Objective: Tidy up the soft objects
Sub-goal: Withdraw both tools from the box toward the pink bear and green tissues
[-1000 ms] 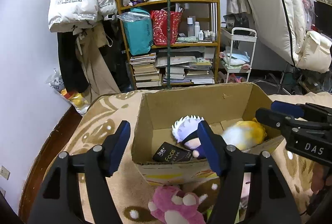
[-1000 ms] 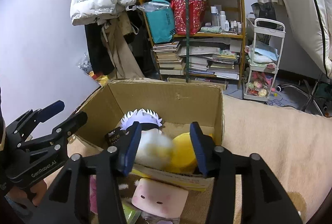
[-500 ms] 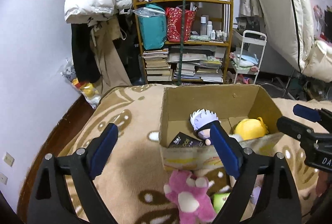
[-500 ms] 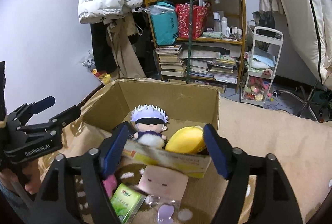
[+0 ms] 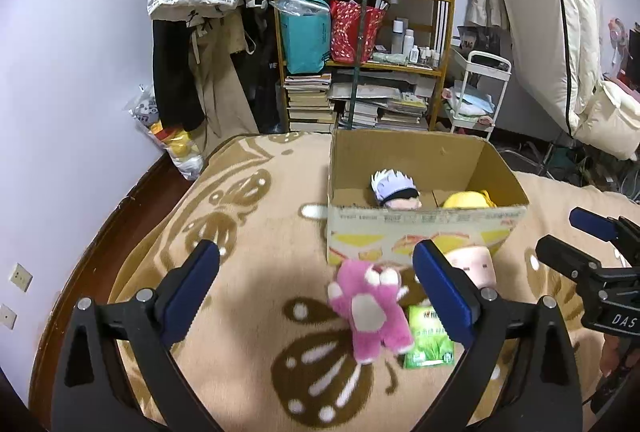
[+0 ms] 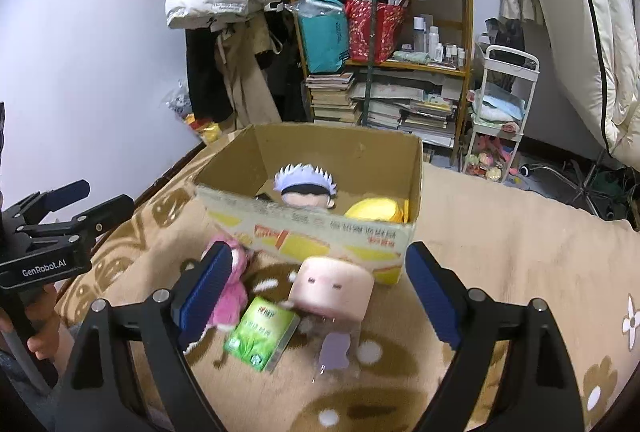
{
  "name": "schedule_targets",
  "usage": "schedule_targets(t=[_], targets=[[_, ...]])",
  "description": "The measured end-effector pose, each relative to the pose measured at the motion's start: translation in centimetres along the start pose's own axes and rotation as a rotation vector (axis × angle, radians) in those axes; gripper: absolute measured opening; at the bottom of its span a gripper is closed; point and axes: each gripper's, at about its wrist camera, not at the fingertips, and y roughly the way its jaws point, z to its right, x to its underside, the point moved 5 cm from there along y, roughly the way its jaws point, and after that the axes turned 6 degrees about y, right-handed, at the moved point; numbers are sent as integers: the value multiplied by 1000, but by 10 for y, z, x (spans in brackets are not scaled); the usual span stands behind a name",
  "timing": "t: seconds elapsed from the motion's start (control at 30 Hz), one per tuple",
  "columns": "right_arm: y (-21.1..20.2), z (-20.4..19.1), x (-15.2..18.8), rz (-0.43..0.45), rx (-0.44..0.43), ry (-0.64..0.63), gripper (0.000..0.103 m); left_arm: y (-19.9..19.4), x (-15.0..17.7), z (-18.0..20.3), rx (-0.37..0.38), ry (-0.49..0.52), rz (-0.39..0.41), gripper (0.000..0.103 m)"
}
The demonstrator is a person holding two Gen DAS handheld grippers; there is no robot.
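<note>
Both grippers have just been opening and pulling back from the cardboard box (image 5: 424, 232). Left gripper (image 5: 316, 284) is released, jaws wide; the pink plush (image 5: 370, 308) lies on the blanket under the gap, not gripped. Right gripper (image 6: 320, 284) is released too, nothing clamped; the pale square plush (image 6: 332, 290) sits on the blanket between its fingers.

Read: the last drop into the box is done, and the hands are backing off to pick the next item.

Count in the box: 2 visible, a white-haired doll (image 6: 304, 188) at 10 o'clock inside and a yellow plush (image 6: 374, 210) at 2 o'clock. A dark packet shows a second ago; now it's just a sliver.

Count on the blanket (image 5: 248, 232), at the box's 6 o'clock: 1 pink plush, 1 pale square plush, 1 green packet (image 6: 262, 332), 1 small lilac piece (image 6: 336, 348), blurred.

Still to go, I'd say: two plush.
</note>
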Motion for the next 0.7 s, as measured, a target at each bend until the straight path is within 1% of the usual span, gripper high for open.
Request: schedule_targets(t=[0.17, 0.23, 0.27, 0.33, 0.43, 0.6, 0.7], targets=[[-5, -4, 16, -37, 16, -4, 93, -5, 14, 1, 1, -3, -41, 97], [-4, 0, 23, -61, 45, 18, 93, -4, 18, 0, 4, -5, -55, 97], [-3, 1, 27, -74, 44, 25, 93, -2, 22, 0, 8, -3, -72, 97], [2, 3, 33, -105, 47, 35, 93, 3, 26, 0, 12, -1, -93, 97], [9, 8, 38, -129, 67, 44, 93, 13, 31, 1, 14, 1, -120, 97], [25, 19, 45, -178, 73, 95, 93, 31, 37, 8, 17, 17, -162, 97], [36, 24, 49, -213, 79, 123, 93, 44, 39, 10, 33, 7, -192, 97]])
